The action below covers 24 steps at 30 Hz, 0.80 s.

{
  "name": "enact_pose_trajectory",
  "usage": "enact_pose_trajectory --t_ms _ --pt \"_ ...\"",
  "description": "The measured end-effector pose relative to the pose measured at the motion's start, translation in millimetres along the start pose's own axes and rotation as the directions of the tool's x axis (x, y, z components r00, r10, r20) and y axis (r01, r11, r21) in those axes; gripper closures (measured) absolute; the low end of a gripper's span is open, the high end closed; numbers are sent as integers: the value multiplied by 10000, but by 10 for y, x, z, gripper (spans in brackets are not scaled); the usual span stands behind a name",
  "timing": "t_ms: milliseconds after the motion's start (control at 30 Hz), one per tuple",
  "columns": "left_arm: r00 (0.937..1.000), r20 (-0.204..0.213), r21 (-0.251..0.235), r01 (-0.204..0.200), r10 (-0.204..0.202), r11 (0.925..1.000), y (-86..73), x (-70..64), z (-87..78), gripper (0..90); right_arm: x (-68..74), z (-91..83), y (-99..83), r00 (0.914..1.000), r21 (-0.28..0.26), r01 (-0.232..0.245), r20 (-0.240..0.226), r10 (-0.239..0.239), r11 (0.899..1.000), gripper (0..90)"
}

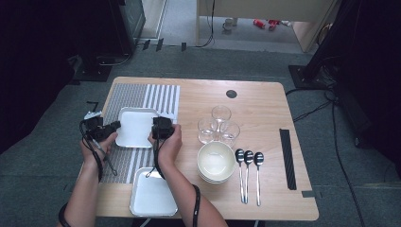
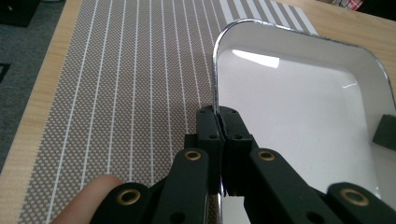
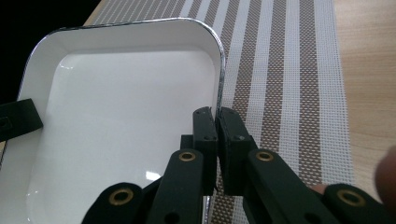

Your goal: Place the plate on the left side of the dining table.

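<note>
tray: white rectangular tray (image 1: 136, 126) with rounded corners and a thin shiny metal rim, shallow, nothing in it; sitting on the striped placemat (image 1: 124, 99) at the bench's (image 1: 265, 109) 9 o'clock side
left tool: left tool (image 1: 115, 126) is clamping the tray's 9 o'clock rim, jaws closed tight on the metal edge
right tool: right tool (image 1: 159, 124) is pinching the opposite rim at 3 o'clock, jaws pressed together with the edge between them
hands: left hand (image 1: 97, 144) and right hand (image 1: 166, 142) are gripping the tools from 6 o'clock
high view: is showing the whole layout; second tray (image 1: 152, 193) at the tray's 6 o'clock by the near edge, three glasses (image 1: 218, 125) at its 3 o'clock, stacked bowls (image 1: 216, 162) at the glasses' 6 o'clock, three spoons (image 1: 248, 172) at the bowls' 3 o'clock, black strip (image 1: 287, 158) farther toward 3 o'clock
left gripper view: is giving the close look at the left tool (image 2: 219, 122) biting the tray (image 2: 299, 107) rim, placemat (image 2: 116, 93) weave of brown with thin white lines, a fingertip (image 2: 100, 186) at 7 o'clock, the other tool's tip at 3 o'clock
right gripper view: right tool (image 3: 217, 120) on the rim of the tray (image 3: 126, 116), placemat (image 3: 289, 79) here in broad brown and white stripes, glossy highlights on the tray floor
writing: no readable labels or brand marks
</note>
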State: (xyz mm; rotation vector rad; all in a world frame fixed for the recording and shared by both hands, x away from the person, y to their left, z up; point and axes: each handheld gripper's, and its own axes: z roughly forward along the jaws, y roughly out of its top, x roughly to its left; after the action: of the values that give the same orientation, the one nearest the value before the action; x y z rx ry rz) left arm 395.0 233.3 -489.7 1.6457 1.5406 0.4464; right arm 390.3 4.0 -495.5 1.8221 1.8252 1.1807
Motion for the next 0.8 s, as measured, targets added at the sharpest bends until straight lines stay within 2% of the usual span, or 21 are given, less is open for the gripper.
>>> enact_pose_trajectory --t_ms 100,333,567,633,700,800 --pt "10000 -59 41 41 -41 10000 22 43 63 894 28 94 16 9999 124 -23 167 21 9999 867" --pt "9993 -195 -124 306 -308 9995 93 156 113 897 118 209 56 9998 250 -37 200 32 9997 861" --pt "9992 -262 -170 289 -293 9994 140 193 269 894 109 331 112 9991 255 -127 400 117 9996 857" --pt "9990 -280 -116 343 -346 9993 137 215 306 891 110 369 128 9990 293 -77 436 64 9995 856" --pt "9977 -205 -49 645 -645 9979 125 247 334 888 114 406 138 9988 314 -25 494 10 9995 855" --pt "9976 -228 -48 647 -648 9979 123 251 350 884 112 442 134 9985 307 -9 541 -7 9995 852"
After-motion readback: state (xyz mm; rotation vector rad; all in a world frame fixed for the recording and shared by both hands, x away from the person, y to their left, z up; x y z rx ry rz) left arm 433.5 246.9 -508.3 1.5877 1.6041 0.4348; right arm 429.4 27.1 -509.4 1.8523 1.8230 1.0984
